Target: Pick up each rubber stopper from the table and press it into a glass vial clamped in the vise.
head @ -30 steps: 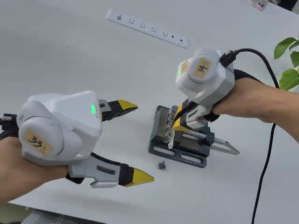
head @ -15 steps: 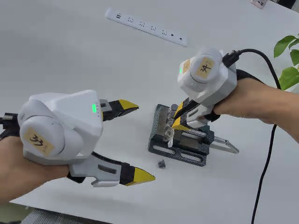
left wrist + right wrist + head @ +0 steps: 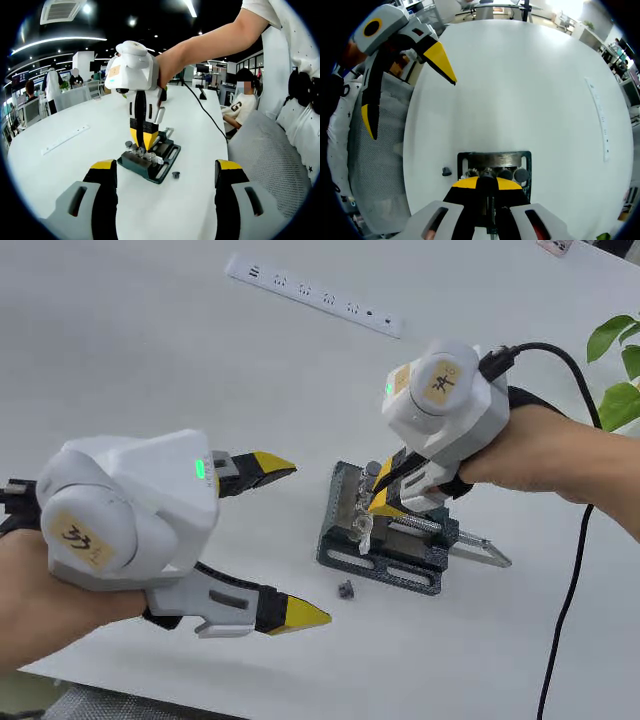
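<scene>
Vials (image 3: 505,174) are standing upright in the vise (image 3: 385,570); closed right gripper (image 3: 378,502) is hovering above, seemingly barely shifted; left gripper (image 3: 308,543) is gaping wide

Open-plan office: square white ceiling AC vent (image 3: 62,10) upper left of left gripper view, curved strip light (image 3: 55,41), desks w/ monitors (image 3: 20,112) far left, seated person (image 3: 239,102) right, big white table (image 3: 65,165).

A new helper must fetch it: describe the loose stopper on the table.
Find the dark vise on the white table. Just off its near edge lies the small grey rubber stopper. Unlike the vials clamped in the vise, it sits alone on bare tabletop.
</scene>
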A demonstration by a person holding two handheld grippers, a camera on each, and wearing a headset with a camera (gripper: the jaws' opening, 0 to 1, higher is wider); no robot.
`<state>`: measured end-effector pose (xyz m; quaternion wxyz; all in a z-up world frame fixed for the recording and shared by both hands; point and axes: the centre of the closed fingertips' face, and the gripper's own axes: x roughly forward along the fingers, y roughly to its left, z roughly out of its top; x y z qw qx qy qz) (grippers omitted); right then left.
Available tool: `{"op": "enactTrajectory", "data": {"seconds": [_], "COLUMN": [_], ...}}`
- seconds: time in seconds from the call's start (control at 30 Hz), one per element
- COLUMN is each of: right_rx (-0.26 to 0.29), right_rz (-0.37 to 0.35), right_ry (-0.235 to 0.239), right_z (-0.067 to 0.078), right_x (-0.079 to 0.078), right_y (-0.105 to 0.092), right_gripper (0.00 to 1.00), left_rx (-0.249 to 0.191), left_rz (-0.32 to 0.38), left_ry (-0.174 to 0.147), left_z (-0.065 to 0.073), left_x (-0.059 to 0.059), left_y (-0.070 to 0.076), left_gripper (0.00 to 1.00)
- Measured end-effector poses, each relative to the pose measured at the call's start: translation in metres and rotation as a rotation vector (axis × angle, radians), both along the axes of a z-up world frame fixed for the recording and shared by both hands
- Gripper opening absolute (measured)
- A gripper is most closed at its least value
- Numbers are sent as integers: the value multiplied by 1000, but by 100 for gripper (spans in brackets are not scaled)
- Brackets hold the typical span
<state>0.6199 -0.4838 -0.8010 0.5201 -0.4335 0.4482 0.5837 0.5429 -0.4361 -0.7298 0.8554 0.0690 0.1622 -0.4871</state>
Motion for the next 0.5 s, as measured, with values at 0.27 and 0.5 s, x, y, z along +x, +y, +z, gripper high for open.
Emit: {"op": "enactTrajectory", "data": {"seconds": [0.27,0.5], "right_rx": [0,6], "right_rz": [7,7], "right_ry": [0,-6], "right_z": [1,1], "right_x": [1,1], "right_y": [1,2], "right_gripper": [7,8], "left_rx": [-2,-2], "left_rz": [1,1], "left_ry": [2,5], "left_z": [0,-1], "left_x": [0,-1], "left_y": [1,0], "left_gripper": [78,78]}}
